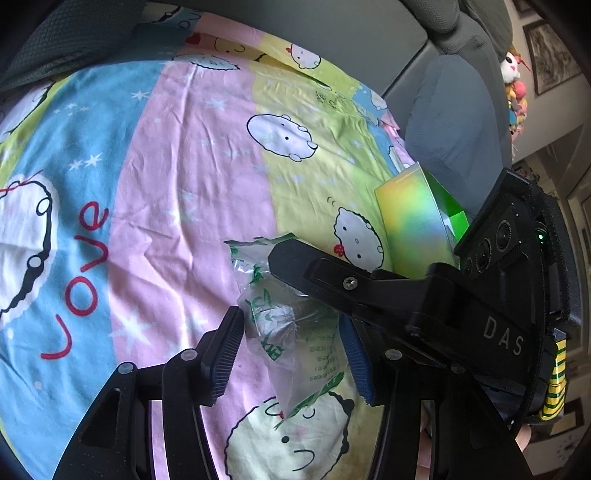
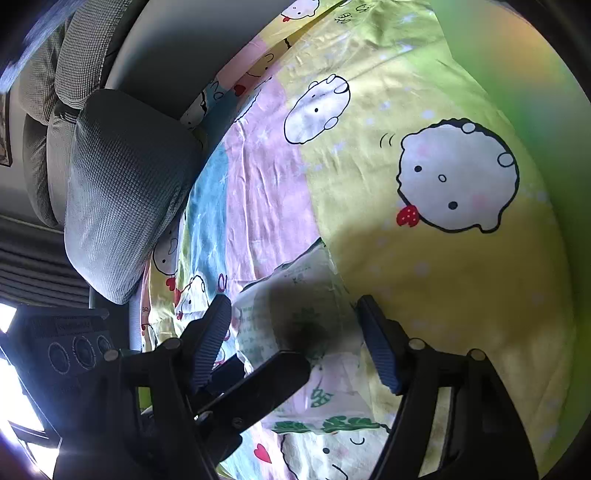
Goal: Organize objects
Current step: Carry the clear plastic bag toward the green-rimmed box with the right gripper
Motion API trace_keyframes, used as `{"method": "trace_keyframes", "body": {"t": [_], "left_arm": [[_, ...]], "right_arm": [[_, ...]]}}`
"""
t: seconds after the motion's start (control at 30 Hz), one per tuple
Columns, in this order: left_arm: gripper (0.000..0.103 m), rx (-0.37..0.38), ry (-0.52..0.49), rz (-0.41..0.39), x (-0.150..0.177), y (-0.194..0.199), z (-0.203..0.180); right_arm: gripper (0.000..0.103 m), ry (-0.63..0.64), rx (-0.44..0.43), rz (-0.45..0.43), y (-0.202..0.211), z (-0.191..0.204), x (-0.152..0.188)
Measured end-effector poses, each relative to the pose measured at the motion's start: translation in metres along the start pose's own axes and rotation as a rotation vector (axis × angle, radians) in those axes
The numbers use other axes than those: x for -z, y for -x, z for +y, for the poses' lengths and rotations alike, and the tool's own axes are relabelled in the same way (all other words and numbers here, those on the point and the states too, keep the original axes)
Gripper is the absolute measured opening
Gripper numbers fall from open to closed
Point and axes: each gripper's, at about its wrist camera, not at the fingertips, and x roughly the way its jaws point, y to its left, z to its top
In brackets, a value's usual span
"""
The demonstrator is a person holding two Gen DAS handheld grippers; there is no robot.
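Observation:
A crumpled clear plastic bag (image 1: 273,321) with green print lies on the cartoon bedsheet (image 1: 177,184). My left gripper (image 1: 291,325) stands open around it, and the bag fills most of the gap between the pads. In the right wrist view the same bag (image 2: 303,302) sits between the fingers of my right gripper (image 2: 293,314), which is open with room on both sides. One finger (image 2: 273,373) of the left gripper lies across the bag there. A finger (image 1: 295,262) of the right gripper reaches over the bag from the right. A shiny green-yellow box (image 1: 417,221) stands upright behind it.
A grey cushion (image 2: 125,192) lies against the grey headboard (image 1: 351,33) at the bed's far side. The box shows as a green blur (image 2: 517,55) close to the right wrist camera. Plush toys (image 1: 515,92) hang on the wall at right. Flat sheet spreads to the left.

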Motion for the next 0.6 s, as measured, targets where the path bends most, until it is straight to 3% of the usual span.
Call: {"method": "trace_keyframes", "body": {"t": [0.4, 0.6], "left_arm": [[0.058, -0.042, -0.056, -0.044, 0.001, 0.008, -0.012], [0.058, -0.036, -0.114, -0.115, 0.003, 0.028, -0.027]], "right_arm": [[0.058, -0.016, -0.075, 0.002, 0.005, -0.002, 0.003], [0.058, 0.015, -0.112, -0.057, 0.022, 0.011, 0.006]]}}
